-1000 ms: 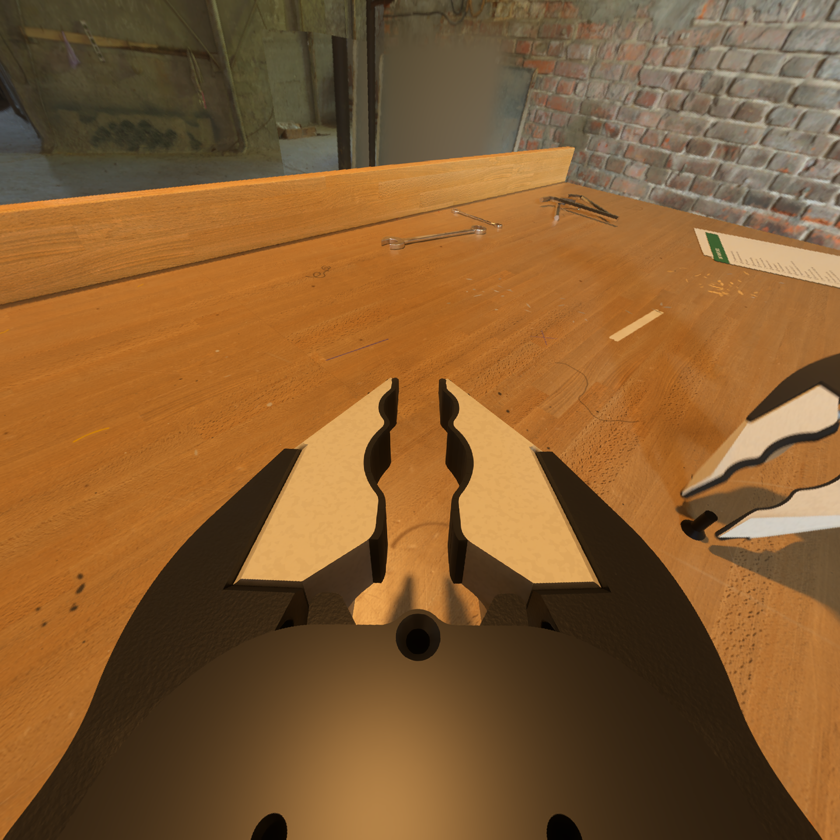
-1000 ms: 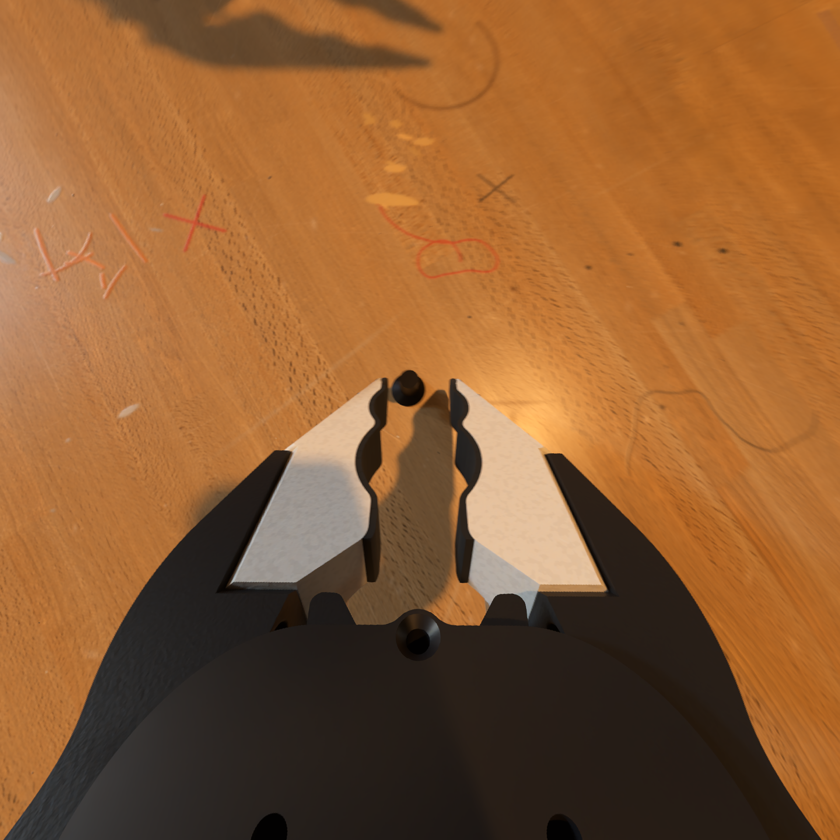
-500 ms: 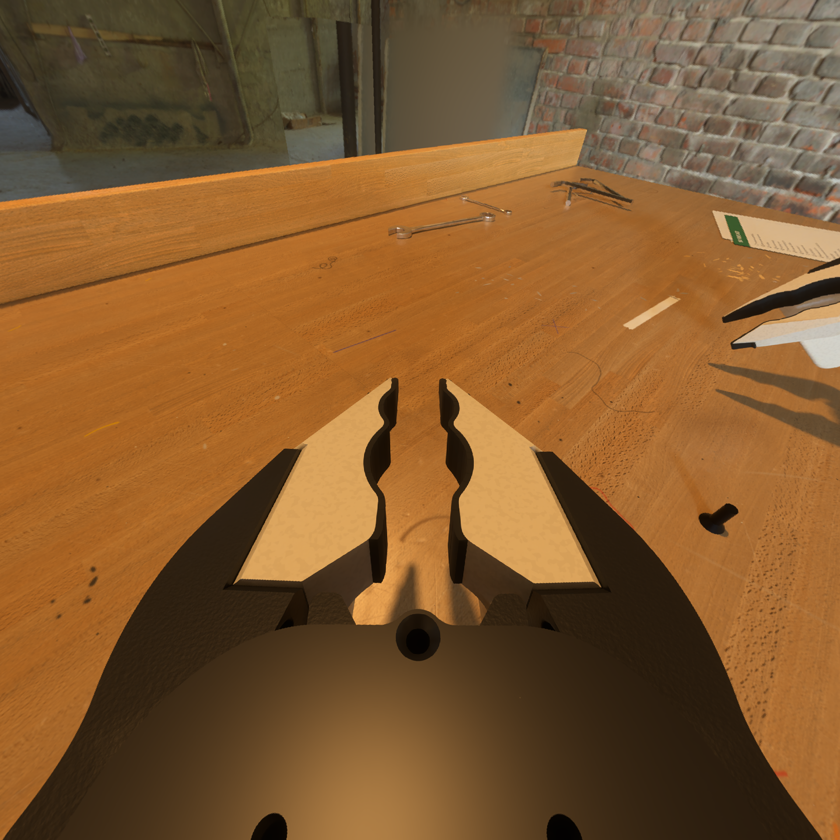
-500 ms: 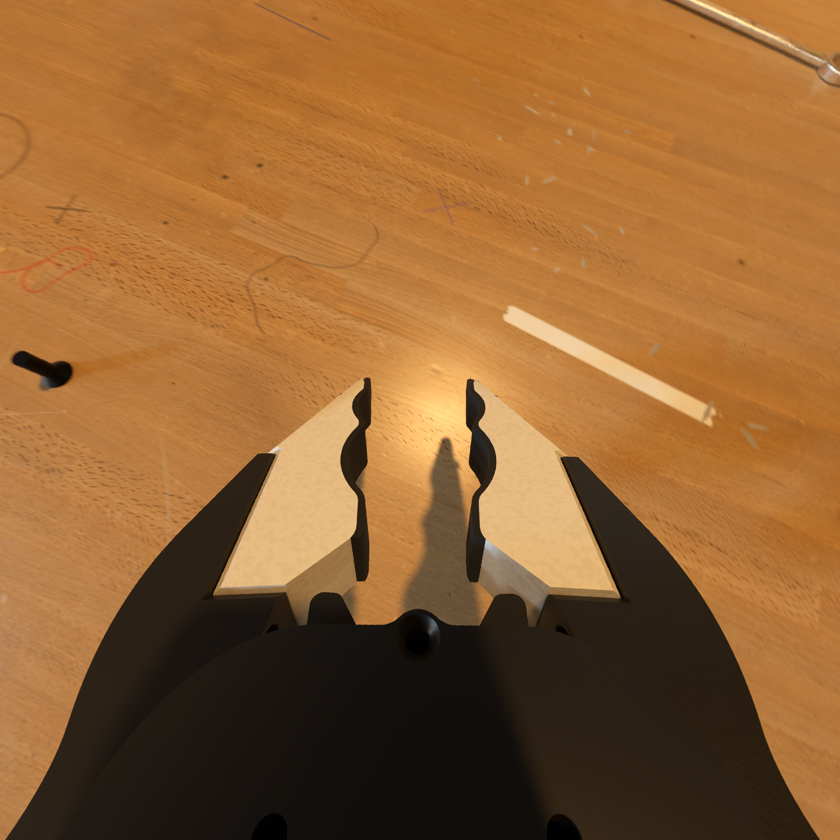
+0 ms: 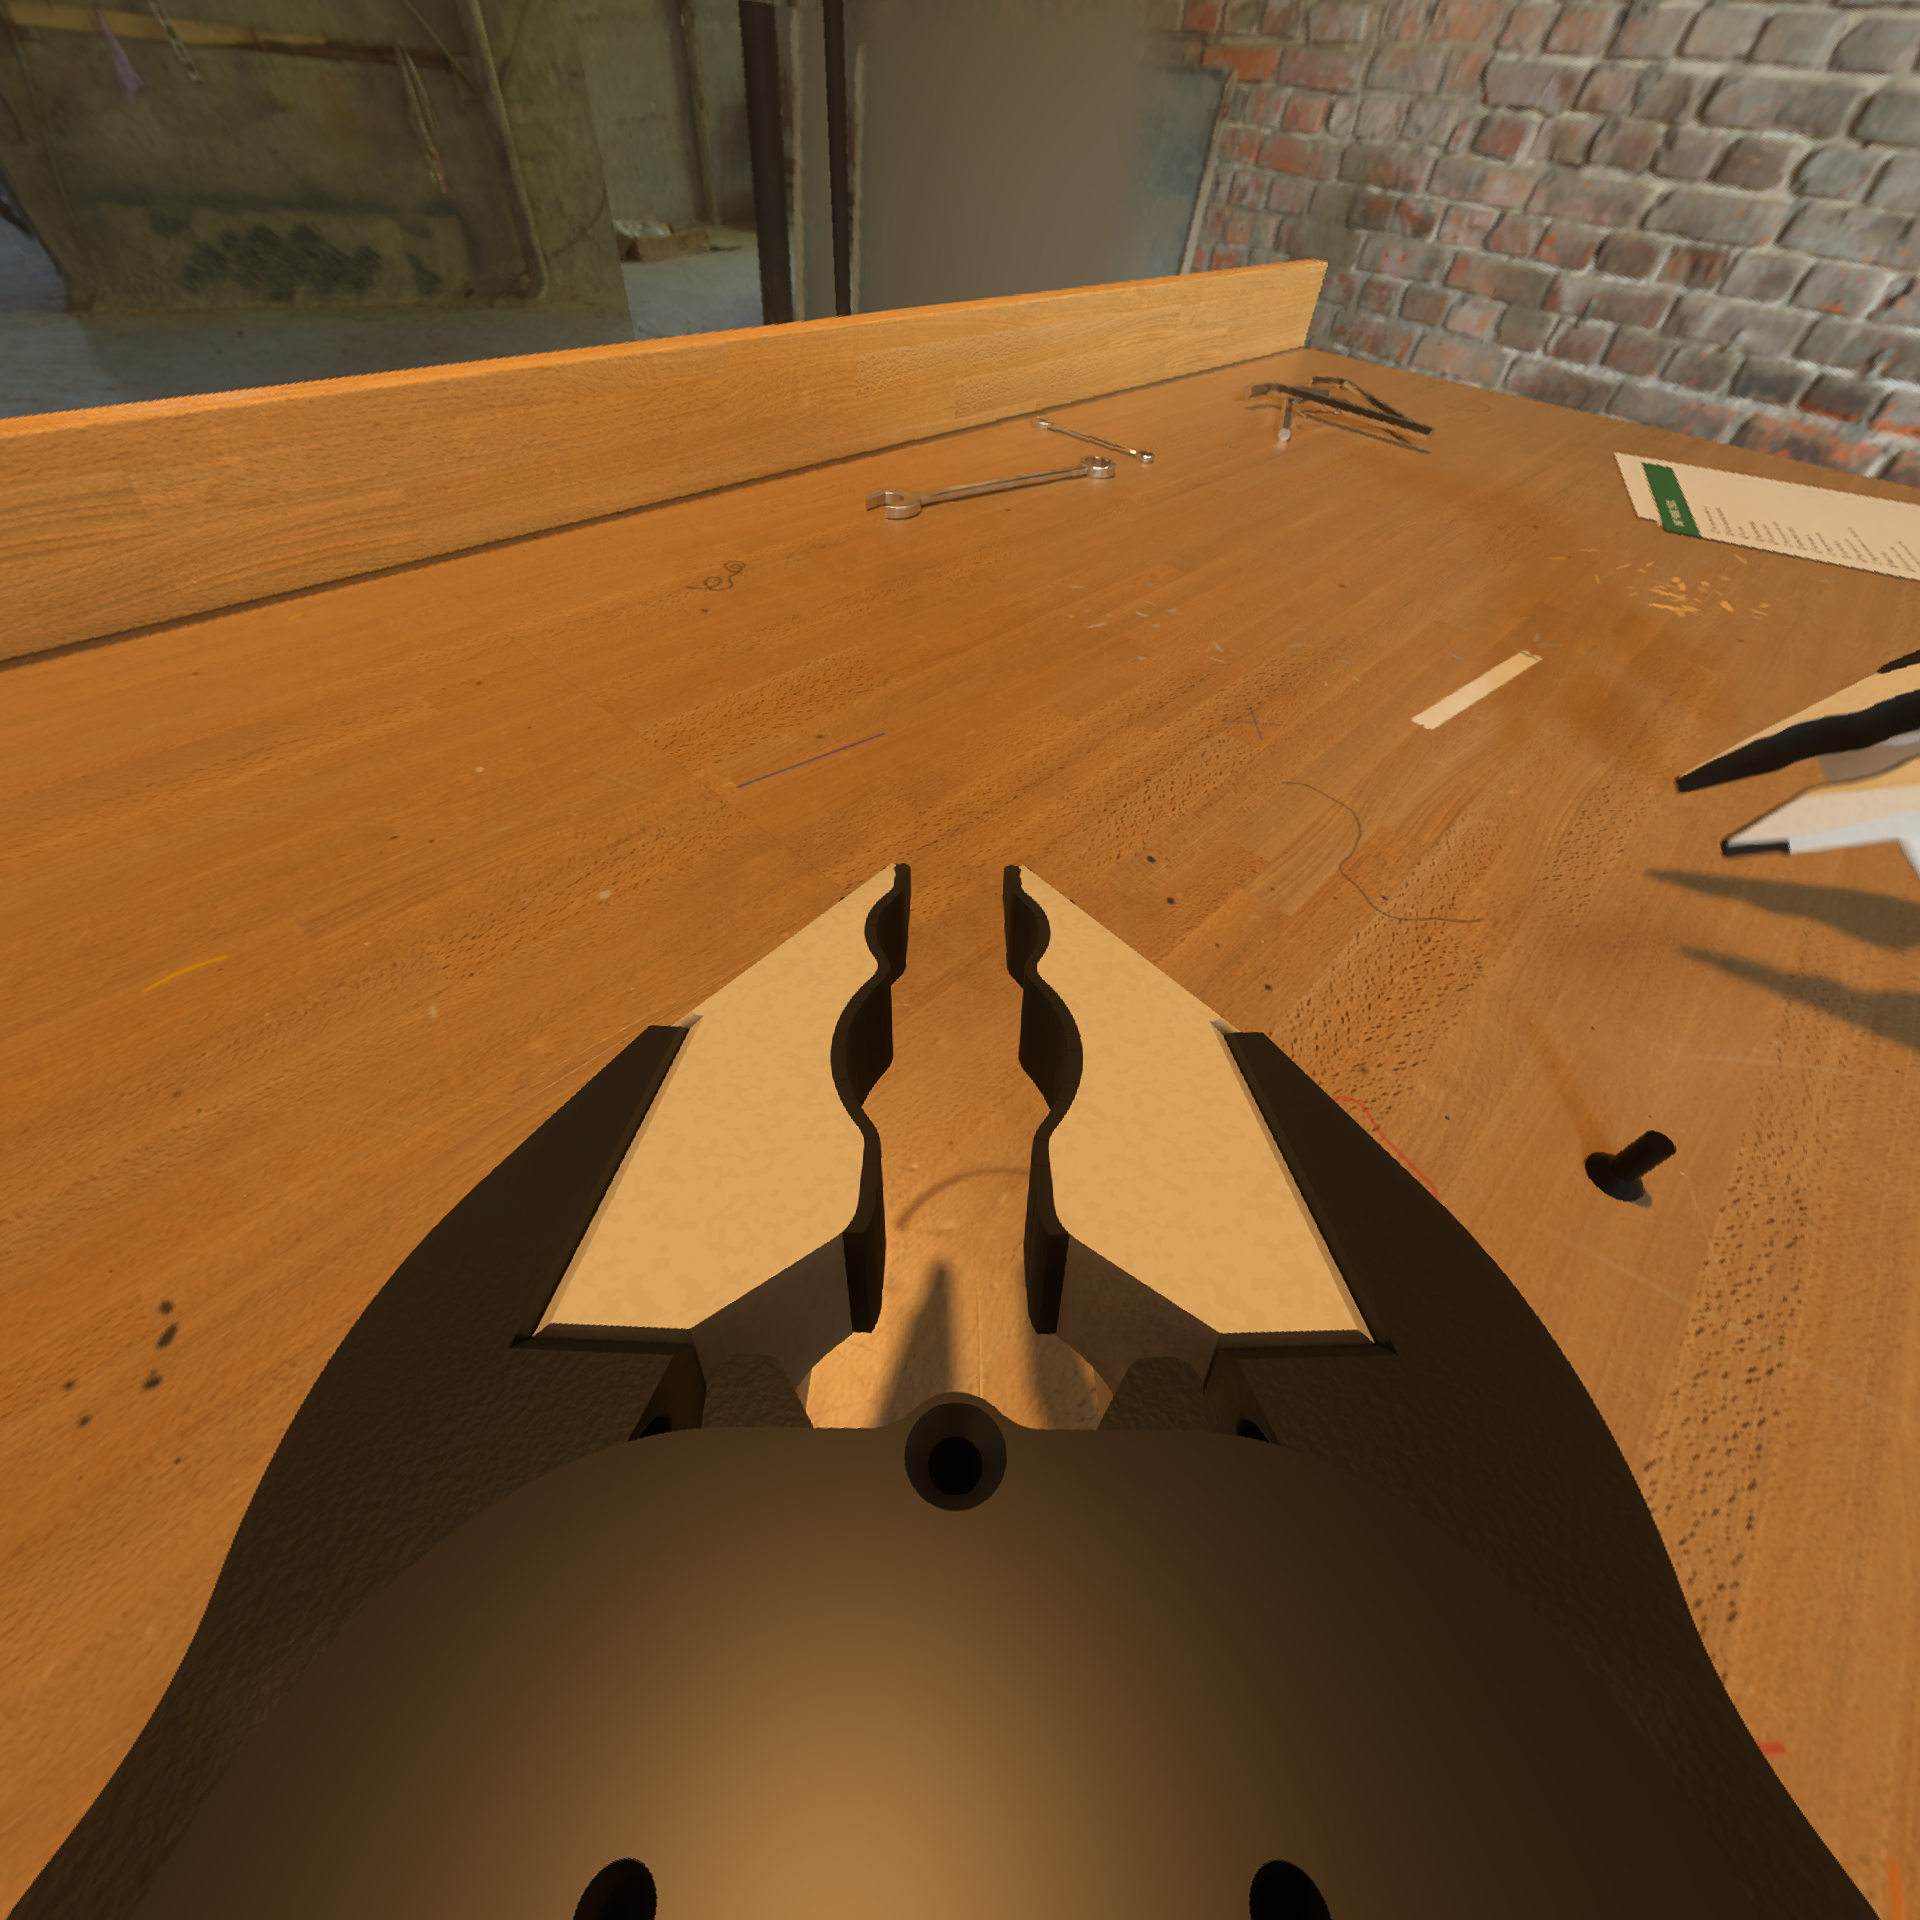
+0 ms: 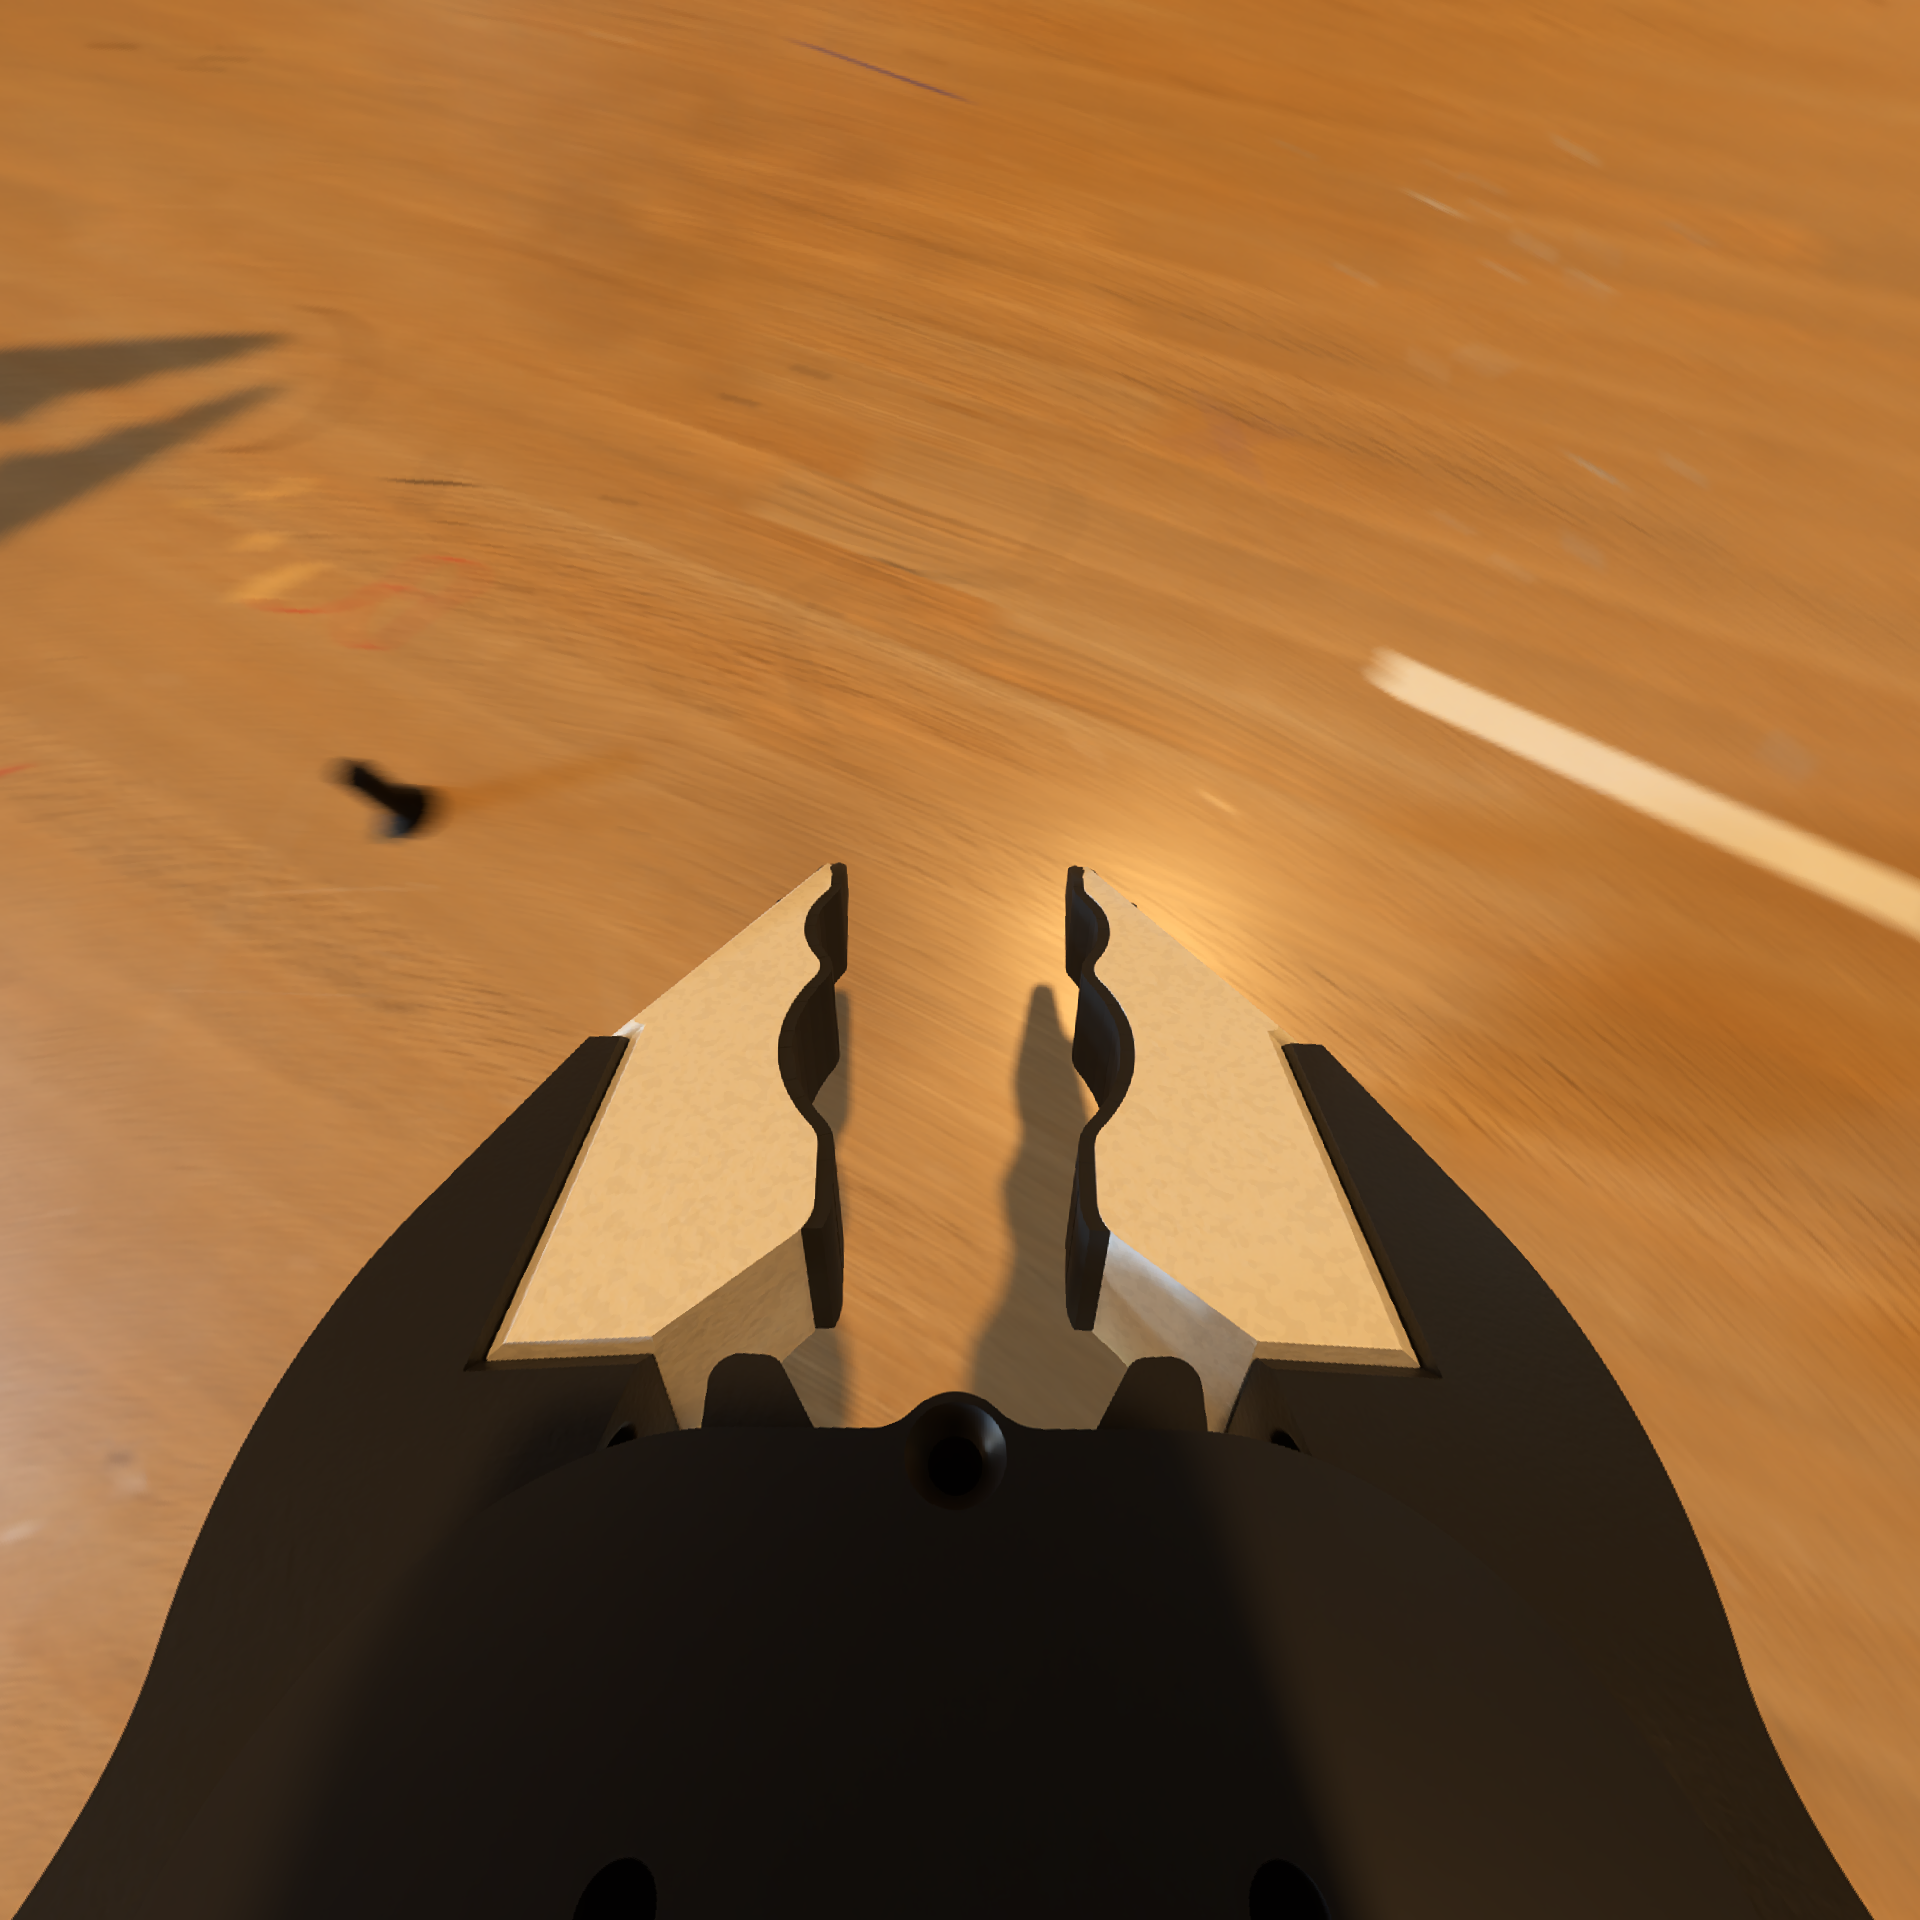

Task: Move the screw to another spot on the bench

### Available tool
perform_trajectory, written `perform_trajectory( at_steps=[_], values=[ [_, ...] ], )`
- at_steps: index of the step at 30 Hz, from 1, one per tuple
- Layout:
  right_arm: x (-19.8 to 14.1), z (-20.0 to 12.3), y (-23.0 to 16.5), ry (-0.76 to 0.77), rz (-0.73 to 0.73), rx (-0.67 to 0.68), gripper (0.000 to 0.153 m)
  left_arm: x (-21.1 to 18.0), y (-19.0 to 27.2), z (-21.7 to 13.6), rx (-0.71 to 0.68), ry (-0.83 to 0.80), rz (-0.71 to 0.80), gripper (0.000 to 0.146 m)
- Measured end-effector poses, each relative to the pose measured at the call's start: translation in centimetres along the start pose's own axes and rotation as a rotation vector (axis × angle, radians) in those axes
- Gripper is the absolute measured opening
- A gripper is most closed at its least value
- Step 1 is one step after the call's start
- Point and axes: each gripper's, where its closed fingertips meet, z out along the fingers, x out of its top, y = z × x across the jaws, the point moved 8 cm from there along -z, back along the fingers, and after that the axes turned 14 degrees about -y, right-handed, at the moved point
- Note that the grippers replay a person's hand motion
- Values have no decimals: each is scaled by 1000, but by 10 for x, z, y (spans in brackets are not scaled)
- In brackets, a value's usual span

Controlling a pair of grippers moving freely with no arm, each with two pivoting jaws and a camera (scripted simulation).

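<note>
Left wrist view shows one sheet of paper [image 5: 1787, 525] at the upper right edge of the frame, white with a green band and rows of small print. It lies flat on the wooden bench [image 5: 520, 883].

Counted on the bench in this view: two wrenches, a larger one [image 5: 987, 488] and a smaller one [image 5: 1093, 438] just behind it near the raised back board [image 5: 623, 436]; one bundle of dark thin rods [image 5: 1340, 410] in the far upper right; one pale strip of tape [image 5: 1473, 690]; one black screw [image 5: 1627, 1166].

That screw lies on its side on bare wood at the right middle of the frame, apart from both grippers. Its long axis runs on a slant, with the flat head toward the lower left and the shank pointing to the upper right. In the right wrist view the screw [image 6: 387, 798] sits at the left middle, blurred, shank toward the upper left and head toward the lower right; the tape strip [image 6: 1642, 779] crosses the right edge.

The left gripper [image 5: 956, 883] fills the lower centre of its view, its jaws parted by a narrow gap with nothing between them. The right gripper [image 6: 956, 883] has its jaws parted wider, also holding nothing, above the bench, and the wood around it is smeared by blur. From the left wrist view the right gripper's two fingertips [image 5: 1766, 764] reach in from the right edge, above the screw in the frame and clear of it, with their shadows on the wood below.
</note>
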Motion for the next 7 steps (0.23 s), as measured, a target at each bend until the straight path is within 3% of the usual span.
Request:
perform_trajectory(
  at_steps=[4, 7],
  values=[
    [41, 33, -89, -7, -244, 228, 44, 0, 2, 1, 0, -4, 11, 18],
    [54, 60, -117, -79, -358, 207, 45, 0, 3, 0, 9, -4, 21, 17]
  ],
)
